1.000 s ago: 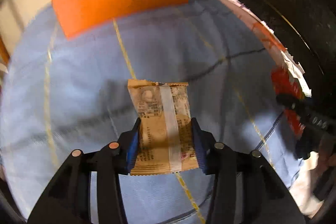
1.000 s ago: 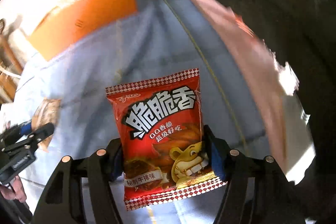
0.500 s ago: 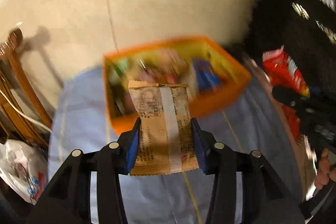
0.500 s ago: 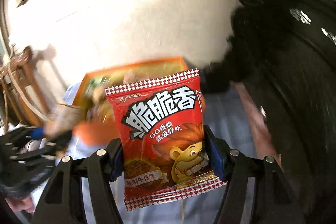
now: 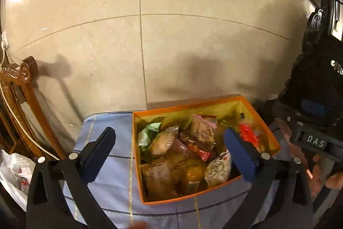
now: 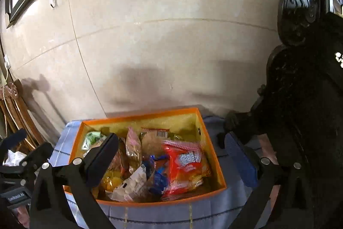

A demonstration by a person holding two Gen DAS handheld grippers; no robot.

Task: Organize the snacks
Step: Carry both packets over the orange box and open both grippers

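1. The red snack packet (image 6: 186, 164) lay inside the orange box (image 6: 221, 182), ahead of and between the right gripper's (image 6: 171, 158) spread fingers, its checkered top edge blurred as if it was only just settling on the heap.
2. The right gripper's jaws had just been opening and stood fully apart, with nothing pinched between them; the packet sat beyond the pads, free of them.
3. The left gripper (image 5: 169, 153) was likewise wide open and empty, its jaws having just been opening too. A tan wrapper (image 5: 159, 180) at the box's near left corner, just past its fingers, may have been the packet it carried, though the pile was too jumbled to be sure.
4. Around these lay other bagged snacks: a green-and-white bag (image 5: 148, 134) toward the far left of the box, a white round-printed bag (image 5: 217, 165) close to the left gripper's blue right pad (image 5: 240, 153).
5. The box rested on a blue striped cloth (image 5: 111, 188) against a tiled wall (image 5: 171, 46); a wooden chair (image 5: 23, 100) stood off to the left.
6. Judged as a step: the drop-off into the box looked finished for both hands.
7. The next move called for drawing both open grippers back clear of the box rim, then seeking any snack not yet boxed; none was visible on the cloth from here.
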